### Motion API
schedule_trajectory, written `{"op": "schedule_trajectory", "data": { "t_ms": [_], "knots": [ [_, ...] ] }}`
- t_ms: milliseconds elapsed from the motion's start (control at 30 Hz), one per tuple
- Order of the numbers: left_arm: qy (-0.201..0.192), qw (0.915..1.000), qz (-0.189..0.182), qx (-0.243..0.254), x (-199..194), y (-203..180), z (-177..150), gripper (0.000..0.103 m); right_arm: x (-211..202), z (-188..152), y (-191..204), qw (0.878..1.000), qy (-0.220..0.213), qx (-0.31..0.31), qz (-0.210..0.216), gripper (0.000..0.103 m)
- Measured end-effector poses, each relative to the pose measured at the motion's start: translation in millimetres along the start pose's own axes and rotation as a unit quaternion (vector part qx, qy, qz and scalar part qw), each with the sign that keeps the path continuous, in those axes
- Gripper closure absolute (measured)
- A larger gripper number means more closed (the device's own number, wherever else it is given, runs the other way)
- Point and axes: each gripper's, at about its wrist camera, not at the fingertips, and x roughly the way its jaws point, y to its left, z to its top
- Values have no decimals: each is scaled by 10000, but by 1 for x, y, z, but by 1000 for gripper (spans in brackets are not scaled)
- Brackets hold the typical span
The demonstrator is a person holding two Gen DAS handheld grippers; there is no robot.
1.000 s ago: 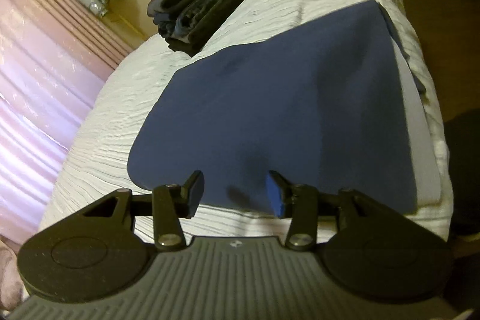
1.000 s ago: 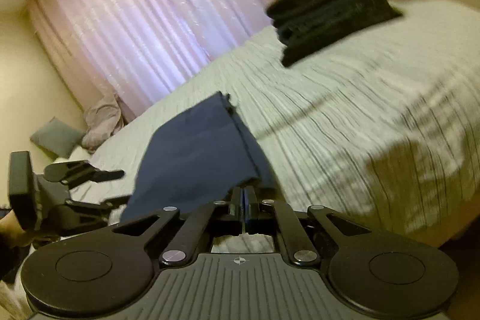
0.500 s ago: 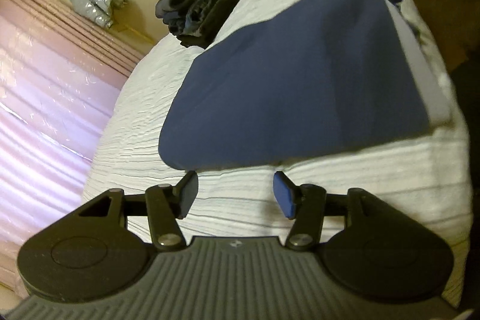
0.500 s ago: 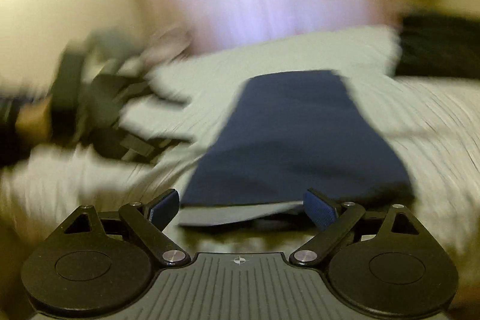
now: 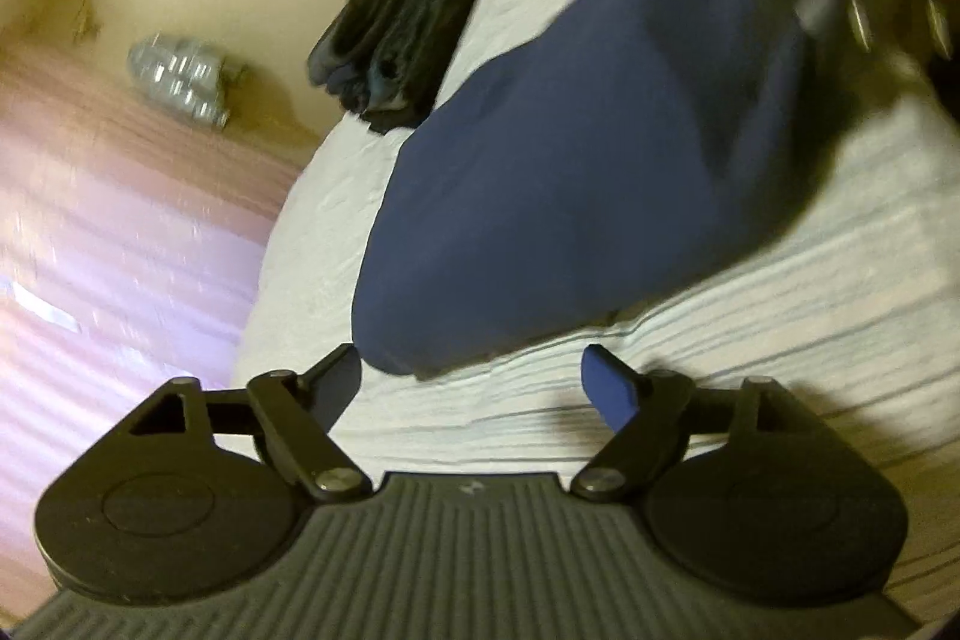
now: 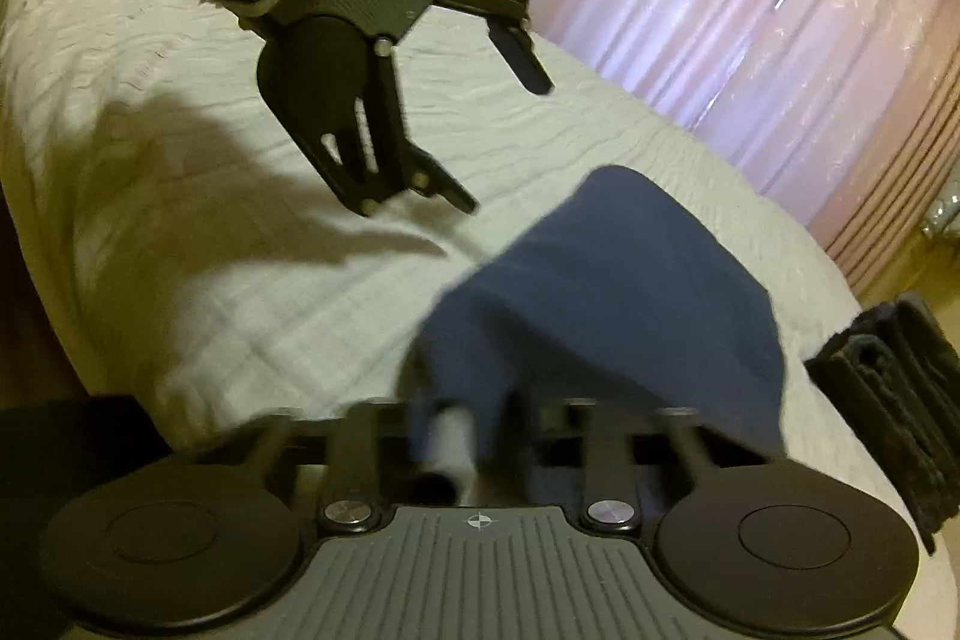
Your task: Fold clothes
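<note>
Half a second before, my right gripper point(image 6: 462, 436) had hung spread wide short of the blue garment point(image 5: 576, 172); by this moment it had pushed into the near hem, the fabric bunched over its tips. Blur hid whether those jaws had clenched on the cloth, so I could not tell. My left gripper point(image 5: 471, 376) hovered with jaws released just short of the garment's opposite corner, holding nothing. The garment lay flat on the white bed point(image 5: 750, 340), with the stack of dark folded clothes point(image 5: 402, 21) beyond its far edge. I judged the next fold was starting.
</note>
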Motion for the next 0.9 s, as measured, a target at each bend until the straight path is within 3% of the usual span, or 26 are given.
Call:
{"op": "schedule_trajectory", "data": {
  "t_ms": [133, 367, 500, 600, 733, 800, 833, 867, 900],
  "knots": [
    [-31, 9955, 80, 939, 25, -9, -3, 21, -17, -8, -18, 9989, -93, 399, 214, 99],
    [-236, 9880, 54, 1525, 59, -8, -3, 22, -50, -16, -28, 9948, -168, 918, 415, 103],
    [-246, 9871, -1, 1584, 66, -8, 0, 21, -57, -25, -37, 9873, -235, 1452, 597, 103],
    [-223, 9879, 26, 1537, 61, -12, -1, 22, -66, -40, -40, 9857, -199, 1627, 379, 102],
    [-172, 9899, -38, 1403, 52, -7, -1, 22, -75, -67, -62, 9658, -132, 2569, 309, 102],
    [-119, 9940, -93, 1084, 43, 1, 0, 22, -81, -82, -81, 9412, -192, 3353, 353, 83],
    [-90, 9959, -118, 893, 38, 5, 0, 22, -85, -90, -92, 9248, -269, 3782, 322, 40],
    [-61, 9974, -144, 703, 34, 10, 1, 22, -88, -98, -101, 9096, -414, 4122, 310, 21],
    [-36, 9990, -185, 395, 29, 17, 1, 22, -92, -105, -108, 8947, -577, 4418, 312, 21]
  ]
}}
